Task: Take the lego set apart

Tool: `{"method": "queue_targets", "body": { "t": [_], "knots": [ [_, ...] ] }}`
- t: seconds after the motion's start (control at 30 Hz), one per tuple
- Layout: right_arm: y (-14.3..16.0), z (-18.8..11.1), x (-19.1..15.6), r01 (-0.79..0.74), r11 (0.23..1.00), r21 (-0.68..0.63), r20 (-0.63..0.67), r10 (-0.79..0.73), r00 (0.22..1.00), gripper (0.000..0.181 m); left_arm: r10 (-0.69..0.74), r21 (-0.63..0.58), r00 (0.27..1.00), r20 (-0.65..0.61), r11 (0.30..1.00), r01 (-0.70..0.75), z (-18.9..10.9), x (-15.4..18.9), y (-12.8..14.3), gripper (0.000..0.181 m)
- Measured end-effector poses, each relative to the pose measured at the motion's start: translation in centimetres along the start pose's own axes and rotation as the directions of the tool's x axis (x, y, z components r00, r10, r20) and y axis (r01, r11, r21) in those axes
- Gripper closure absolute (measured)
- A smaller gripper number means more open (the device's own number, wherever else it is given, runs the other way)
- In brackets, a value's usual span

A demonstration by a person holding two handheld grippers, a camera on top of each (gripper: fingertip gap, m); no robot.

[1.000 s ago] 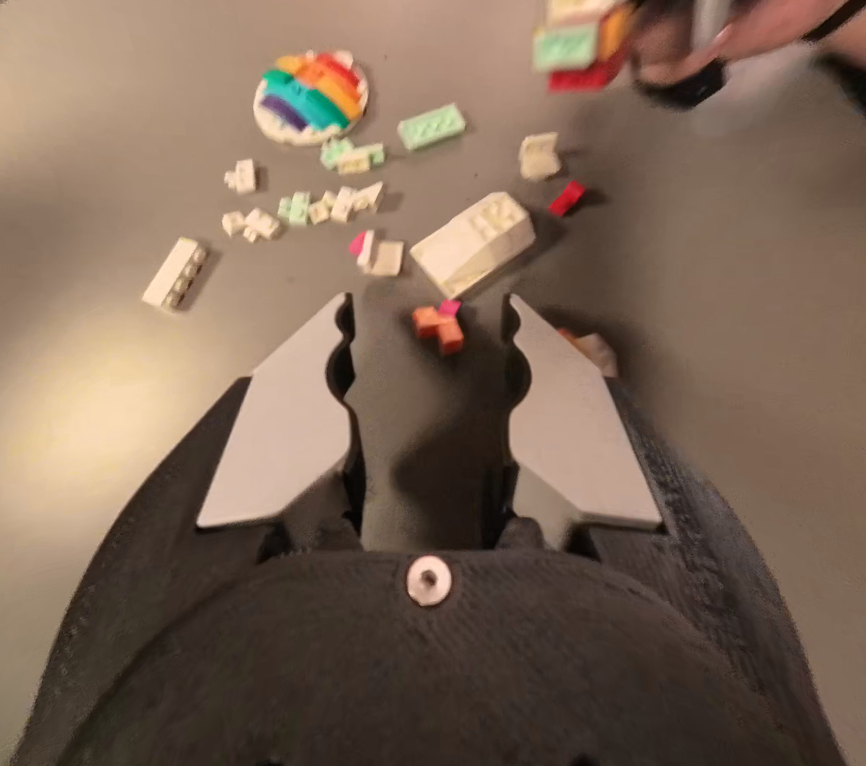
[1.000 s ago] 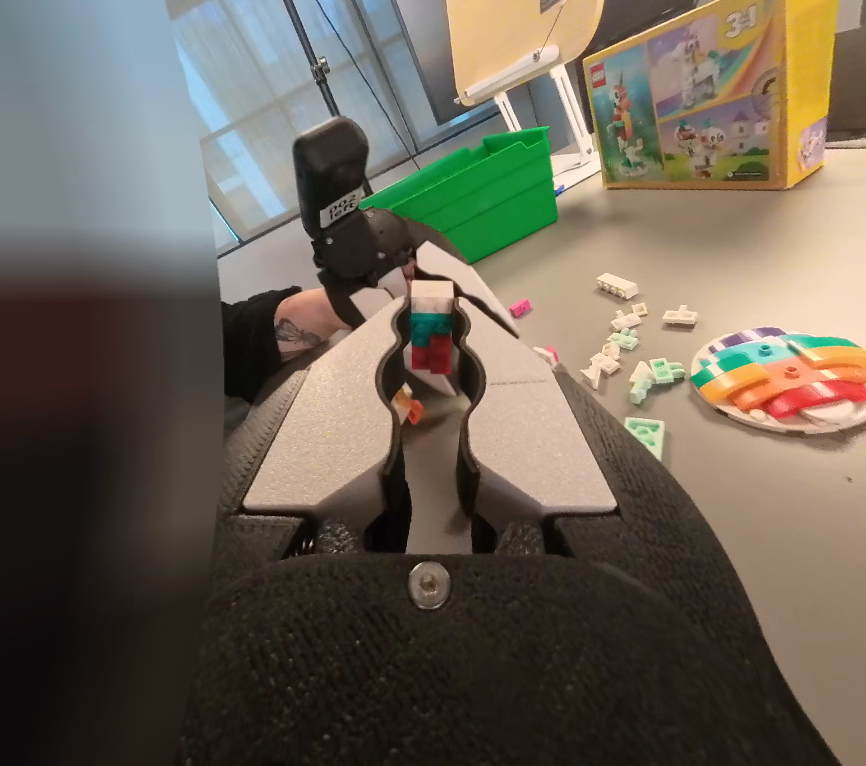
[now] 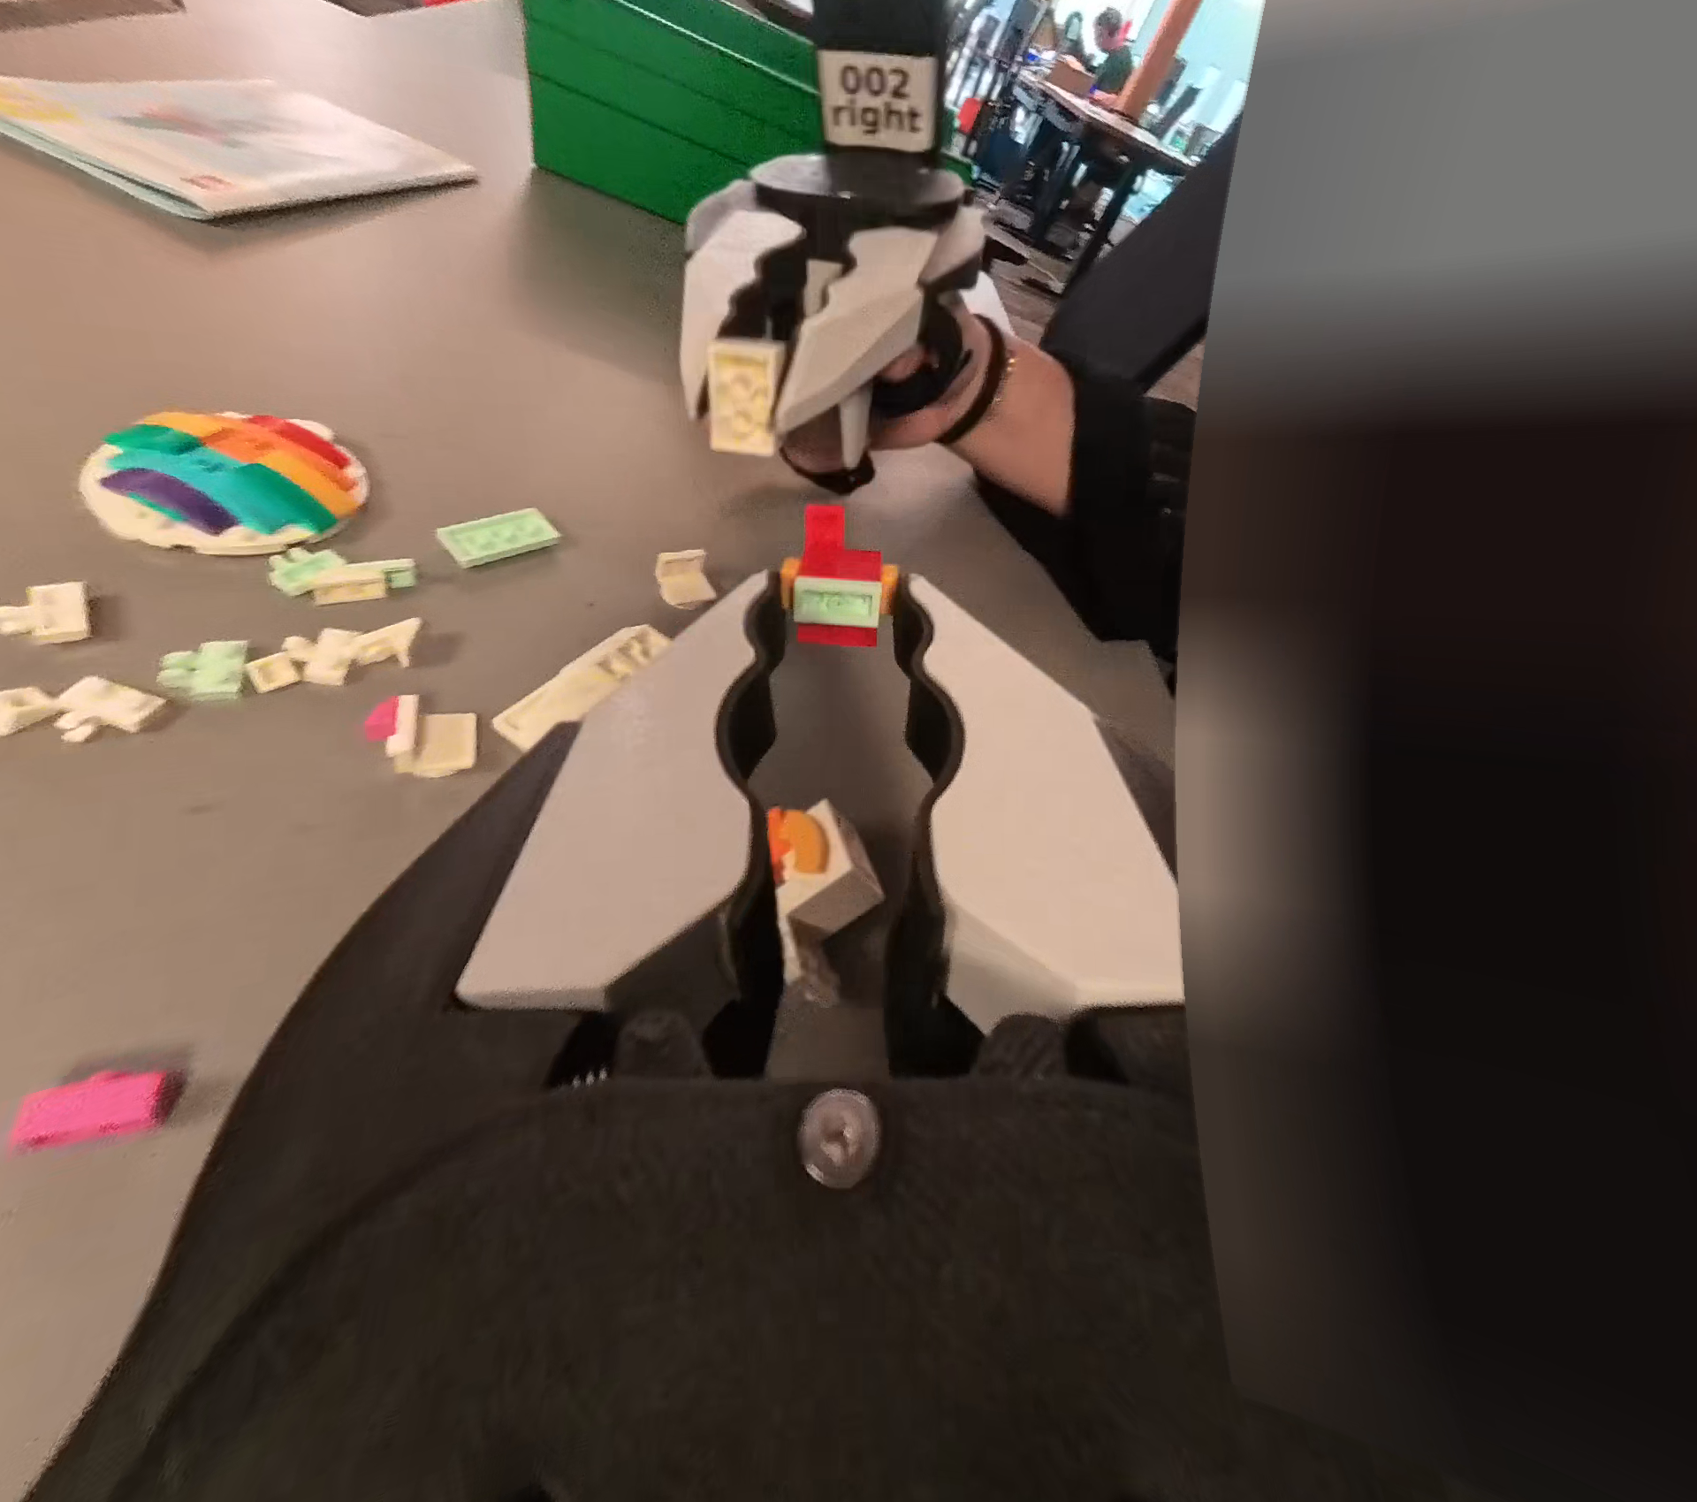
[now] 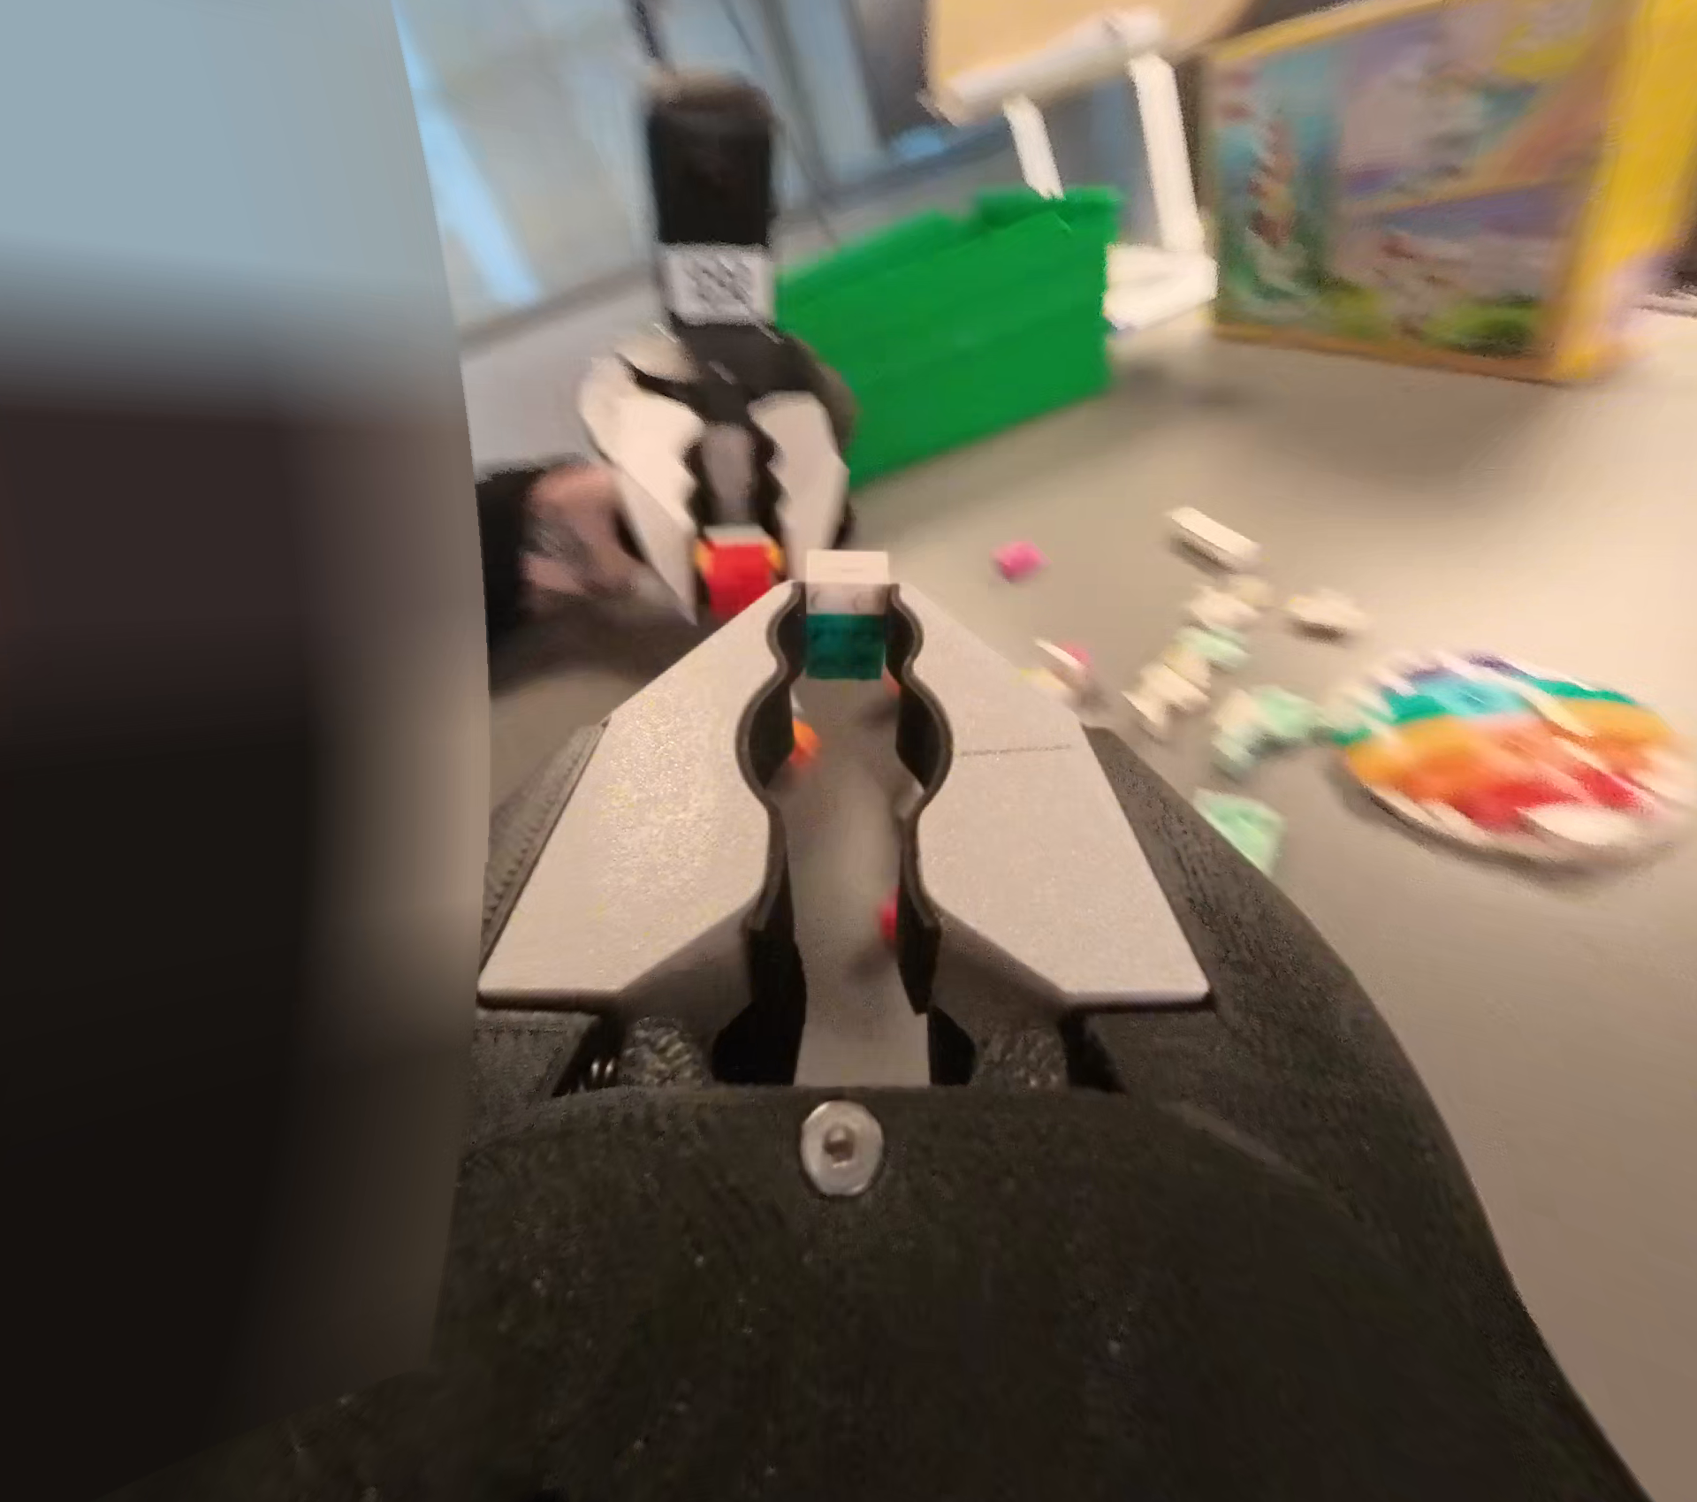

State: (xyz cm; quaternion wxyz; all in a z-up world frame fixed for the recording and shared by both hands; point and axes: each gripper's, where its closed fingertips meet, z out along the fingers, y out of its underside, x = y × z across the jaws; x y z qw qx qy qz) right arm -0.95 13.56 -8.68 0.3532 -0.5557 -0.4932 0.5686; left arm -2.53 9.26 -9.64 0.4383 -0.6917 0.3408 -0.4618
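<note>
Red, mint and orange bricks form the small cluster [image 3: 837, 596] pinched at the tips of the left gripper [image 3: 837, 604], whose jaws stand narrow around it above the grey table [image 3: 551, 319]. At about twelve o'clock from it, a short way off, the right gripper [image 3: 767, 392] clamps a cream-and-teal piece [image 4: 847, 622] between its fingertips, so the two parts are held apart. Below the left jaws a grey-and-orange chunk [image 3: 822, 875] lies on the table. Out at ten o'clock sits the round rainbow plate [image 3: 225, 480], with loose cream and mint pieces [image 3: 312, 650] scattered at nine o'clock and a pink brick [image 3: 96, 1104] at eight. Beyond, at eleven o'clock, are a booklet [image 3: 230, 144] and green bins [image 3: 643, 80]; the yellow set box [image 4: 1451, 209] shows in the right wrist view.
</note>
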Motion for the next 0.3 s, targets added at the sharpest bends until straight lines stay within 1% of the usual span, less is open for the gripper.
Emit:
{"method": "queue_targets", "body": {
  "t": [0.03,0.1,0.17,0.23,0.3],
  "knots": [
    [1.0,-0.3,0.9,0.030,0.997,-0.074,-0.067,-0.035,0.997,0.167,0.005,0.005,1.000,0.009,1.000,-0.005,-0.1,-0.2,0.0,0.159],
    [2.5,-0.6,2.1,0.072,0.978,-0.195,-0.147,-0.102,0.984,0.166,0.006,0.008,1.000,0.022,1.000,-0.006,-0.2,-0.6,0.0,0.159],
    [3.9,-0.5,2.5,0.086,0.955,-0.284,-0.171,-0.139,0.975,0.166,0.005,0.013,1.000,0.009,1.000,-0.005,-0.1,-0.5,0.1,0.158],
    [4.9,-0.3,2.5,0.074,0.939,-0.336,-0.164,-0.136,0.977,0.151,0.013,0.018,1.000,0.001,1.000,-0.013,0.0,-0.4,0.1,0.158],
    [4.7,0.1,2.4,0.093,0.940,-0.327,-0.164,-0.154,0.974,0.135,0.003,0.014,1.000,-0.007,1.000,-0.003,0.0,-0.3,0.2,0.158]
  ]
}}
